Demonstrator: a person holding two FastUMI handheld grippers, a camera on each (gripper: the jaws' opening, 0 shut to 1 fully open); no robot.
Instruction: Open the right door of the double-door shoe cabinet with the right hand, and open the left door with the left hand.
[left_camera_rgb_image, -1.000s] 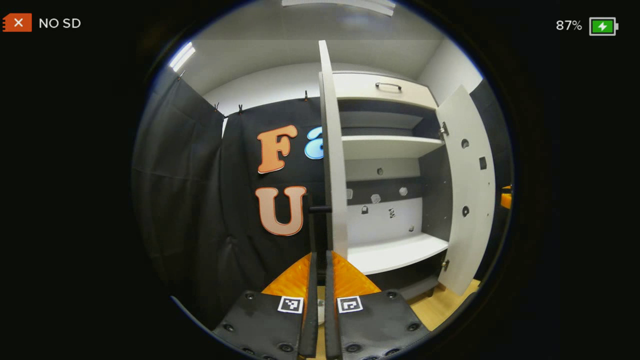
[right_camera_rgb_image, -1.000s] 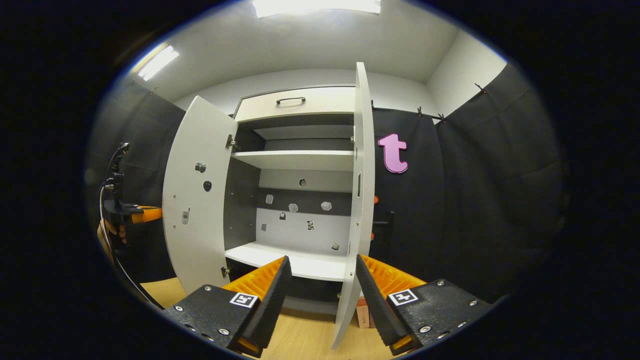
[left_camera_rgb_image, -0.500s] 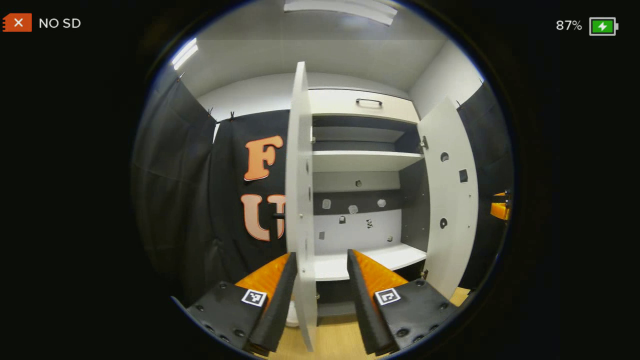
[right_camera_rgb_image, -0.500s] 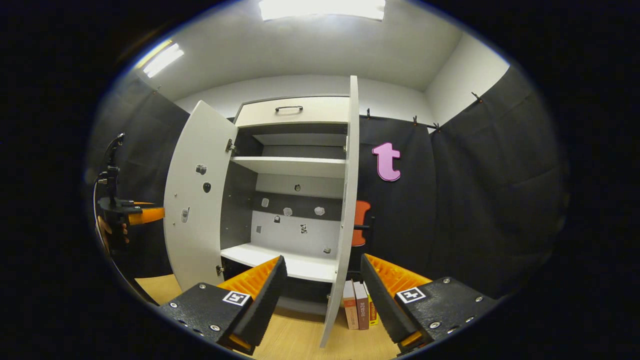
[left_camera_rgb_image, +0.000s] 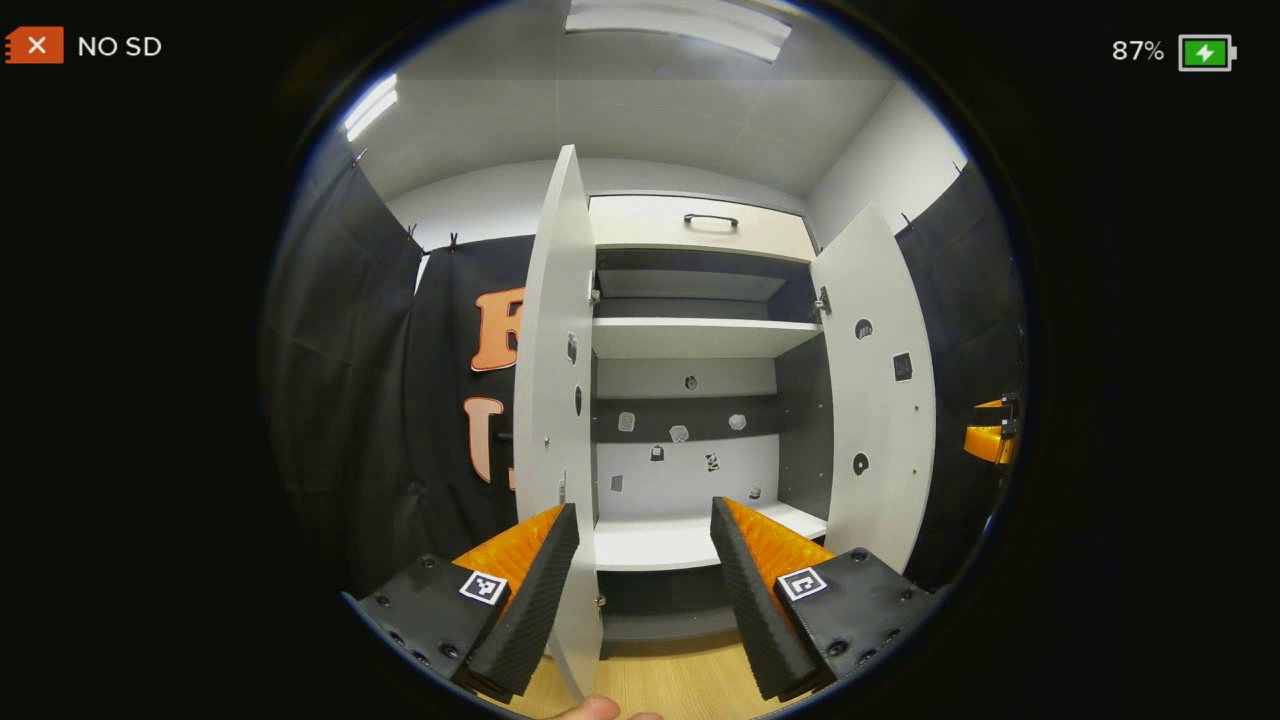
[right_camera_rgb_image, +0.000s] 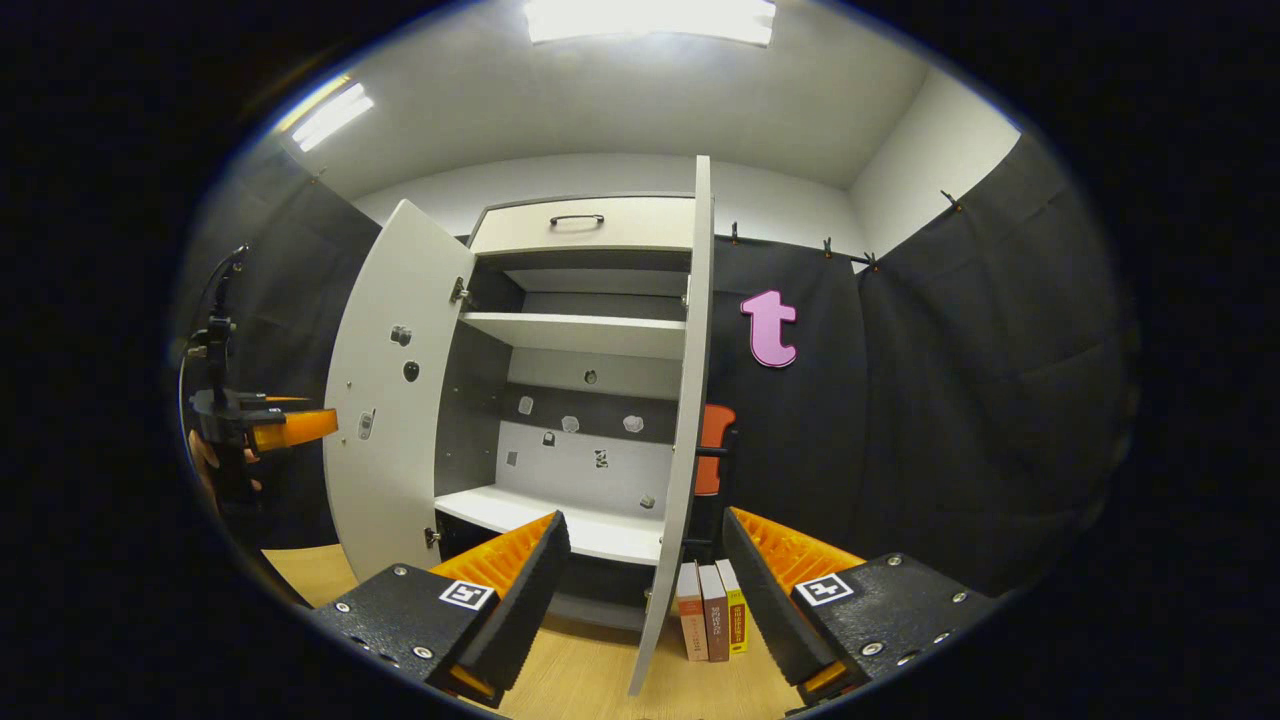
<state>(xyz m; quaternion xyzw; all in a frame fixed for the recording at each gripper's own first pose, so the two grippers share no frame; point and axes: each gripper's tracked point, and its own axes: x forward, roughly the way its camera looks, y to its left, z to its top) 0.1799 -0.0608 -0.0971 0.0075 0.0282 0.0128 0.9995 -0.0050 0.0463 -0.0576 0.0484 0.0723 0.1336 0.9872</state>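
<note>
In the left gripper view the white shoe cabinet (left_camera_rgb_image: 690, 340) stands with both doors swung out. Its left door (left_camera_rgb_image: 553, 380) shows nearly edge-on, its lower edge just beside my left finger (left_camera_rgb_image: 530, 590). My left gripper (left_camera_rgb_image: 642, 590) is open and holds nothing. The right door (left_camera_rgb_image: 880, 400) hangs wide open, and the right gripper (left_camera_rgb_image: 990, 440) shows beyond it. In the right gripper view the right door (right_camera_rgb_image: 682, 420) is edge-on, its bottom edge between the spread fingers without touching them. My right gripper (right_camera_rgb_image: 645, 590) is open and holds nothing. The left door (right_camera_rgb_image: 395, 400) stands open there, with the left gripper (right_camera_rgb_image: 280, 428) and a hand behind it.
Bare shelves (left_camera_rgb_image: 690, 338) and a top drawer (left_camera_rgb_image: 700, 225) with a black handle fill the cabinet. Three books (right_camera_rgb_image: 712, 625) stand on the wooden floor (right_camera_rgb_image: 600, 690) right of the right door. Something orange (right_camera_rgb_image: 712, 450) sits behind that door. Black cloth walls close both sides. A fingertip (left_camera_rgb_image: 600, 708) pokes in below.
My left gripper went from shut to open and drew back from the left door, which now shows more of its inner face. The right gripper backed off slightly, still open.
</note>
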